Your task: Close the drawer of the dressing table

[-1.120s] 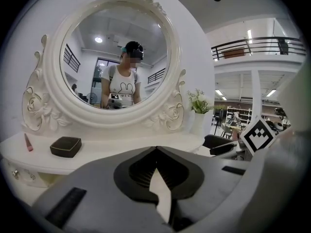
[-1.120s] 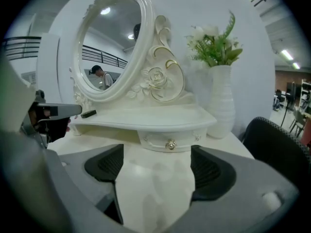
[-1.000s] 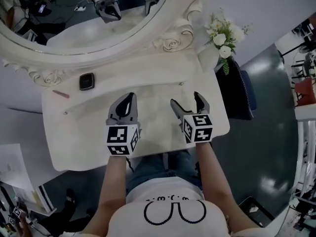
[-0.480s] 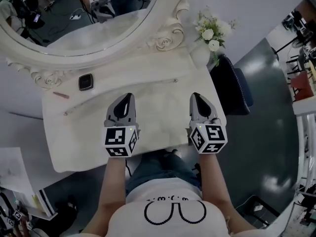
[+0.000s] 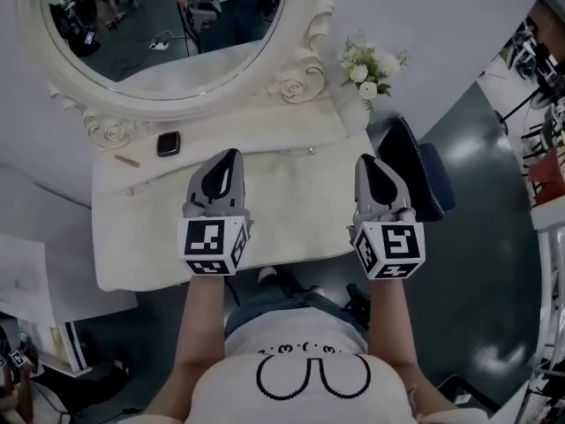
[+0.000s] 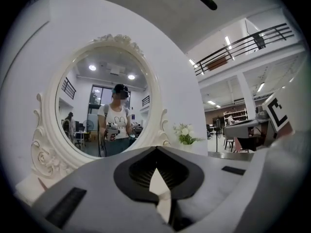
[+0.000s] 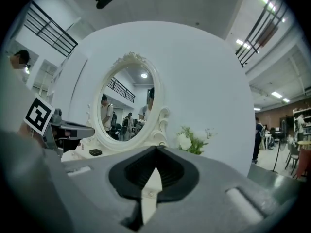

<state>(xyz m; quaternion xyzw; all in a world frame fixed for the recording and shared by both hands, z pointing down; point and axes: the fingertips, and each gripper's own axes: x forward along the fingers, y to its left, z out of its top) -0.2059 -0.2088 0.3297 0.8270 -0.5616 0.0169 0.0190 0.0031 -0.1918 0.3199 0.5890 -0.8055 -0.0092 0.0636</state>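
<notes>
The left tool [image 5: 232, 155] and the right tool [image 5: 365, 159] are both closed with nothing between their jaws, held side by side and apart over the white surface [image 5: 291, 215] of the dressing table. Each carries a cube with square black-and-white markers [image 5: 212, 246]; these are patterns, not letters. The drawer front [image 5: 274, 159] runs across just past both tool tips, one small knob [image 5: 130, 191] to the left of the left tool and another knob [image 5: 311, 151] between the two tools; no gap shows along it. Beyond the left tool's tip lie a small black case [image 5: 168, 143], any print on it too small to read, and a pink stick [image 5: 128, 160]. The oval mirror [image 5: 168, 25] stands further ahead, and white flowers [image 5: 364, 64] stand ahead of the right tool. The person's shirt [image 5: 309, 374] bears a black line drawing.
</notes>
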